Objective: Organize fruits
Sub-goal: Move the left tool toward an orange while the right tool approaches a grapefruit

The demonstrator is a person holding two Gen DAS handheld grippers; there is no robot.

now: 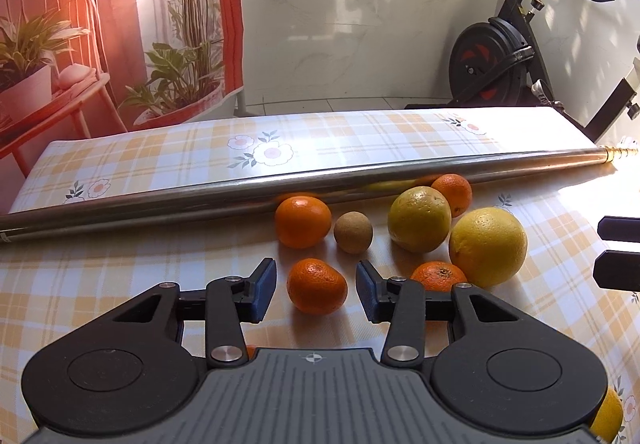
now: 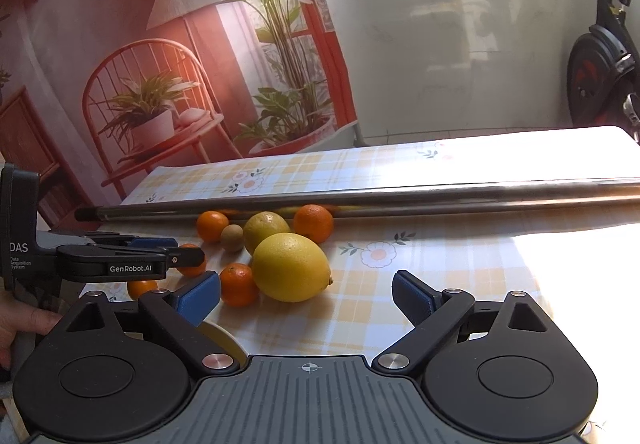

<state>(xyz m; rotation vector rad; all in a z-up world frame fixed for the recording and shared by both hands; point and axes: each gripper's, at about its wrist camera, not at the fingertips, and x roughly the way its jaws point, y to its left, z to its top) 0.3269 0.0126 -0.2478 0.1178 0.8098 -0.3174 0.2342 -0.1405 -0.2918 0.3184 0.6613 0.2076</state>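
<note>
Several fruits lie on the checked tablecloth (image 1: pixel 120 284) in front of a metal tube (image 1: pixel 160 200). A small mandarin (image 1: pixel 317 286) sits between the fingertips of my left gripper (image 1: pixel 316 286), which is open around it without touching. Beyond it are an orange (image 1: pixel 303 221), a brown kiwi (image 1: pixel 353 232), a yellow-green citrus (image 1: pixel 419 219), a large lemon (image 1: pixel 488 246) and two more mandarins (image 1: pixel 439 276) (image 1: pixel 454 193). My right gripper (image 2: pixel 306 298) is open just in front of the large lemon (image 2: pixel 292 267). The left gripper (image 2: pixel 132 256) shows from the side at the left.
The long metal tube (image 2: pixel 400 200) crosses the table behind the fruit. A yellow fruit (image 2: pixel 222 340) lies partly hidden under my right gripper. A hand (image 2: pixel 20 324) holds the left gripper. An exercise bike (image 1: pixel 500 56) and a printed backdrop (image 1: pixel 120 24) stand beyond the table.
</note>
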